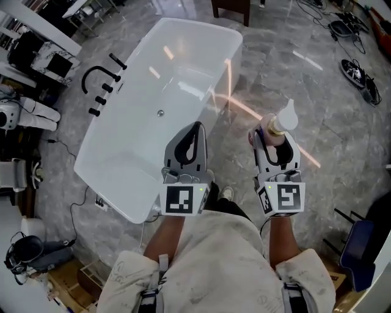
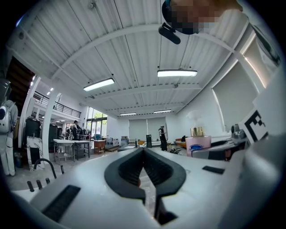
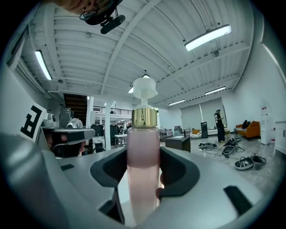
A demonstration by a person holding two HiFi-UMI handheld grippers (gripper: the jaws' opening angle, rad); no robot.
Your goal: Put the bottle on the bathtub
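Observation:
A white bathtub (image 1: 122, 150) stands on the grey stone floor, with a black faucet (image 1: 98, 76) at its left rim. My right gripper (image 1: 273, 136) is shut on a pink bottle (image 1: 276, 133) with a gold collar and white pump, held upright over the floor to the right of the tub. In the right gripper view the bottle (image 3: 143, 134) fills the gap between the jaws of the right gripper (image 3: 144, 154). My left gripper (image 1: 195, 126) is shut and empty, over the tub's near right rim. In the left gripper view its tips (image 2: 143, 151) meet, and the bottle (image 2: 198, 144) shows at the right.
Shoes and cables (image 1: 360, 76) lie on the floor at the far right. A blue chair (image 1: 360, 250) stands at the near right. A white humanoid robot (image 1: 18, 113) and shelves line the left side. A brown cabinet (image 1: 231, 9) stands beyond the tub.

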